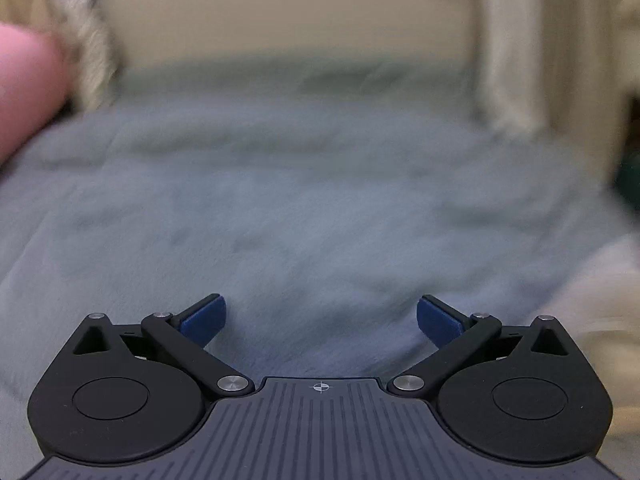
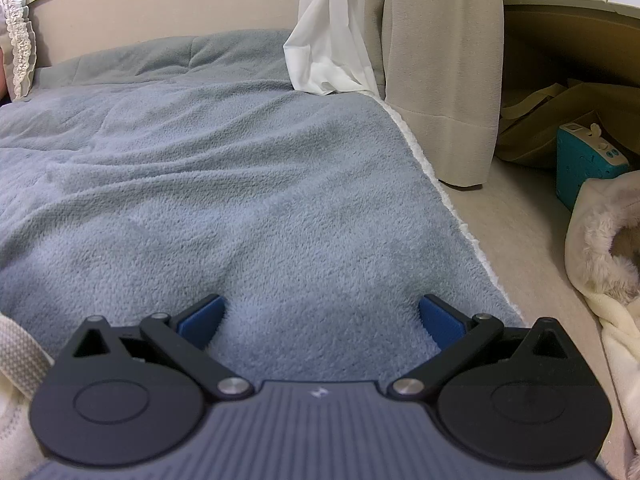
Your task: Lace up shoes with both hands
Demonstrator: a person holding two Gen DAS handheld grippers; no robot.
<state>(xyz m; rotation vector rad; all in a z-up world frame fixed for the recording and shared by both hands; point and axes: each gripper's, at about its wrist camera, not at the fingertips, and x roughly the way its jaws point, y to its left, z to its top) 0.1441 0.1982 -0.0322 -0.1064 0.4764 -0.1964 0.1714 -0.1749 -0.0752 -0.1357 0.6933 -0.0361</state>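
Your left gripper (image 1: 321, 320) and right gripper (image 2: 321, 320) both gape wide and empty over the blanket (image 2: 240, 184); no shoe or lace shows clearly; you seem to be at the approach; next, find the shoe, then pinch a lace.

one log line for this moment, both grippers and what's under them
left gripper: open, empty, view blurred | right gripper: open, empty | under both: grey-blue fleece blanket | shoe, laces: not seen

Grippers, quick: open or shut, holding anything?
Left gripper: open, empty, over the grey-blue fleece blanket.
Right gripper: open, empty.
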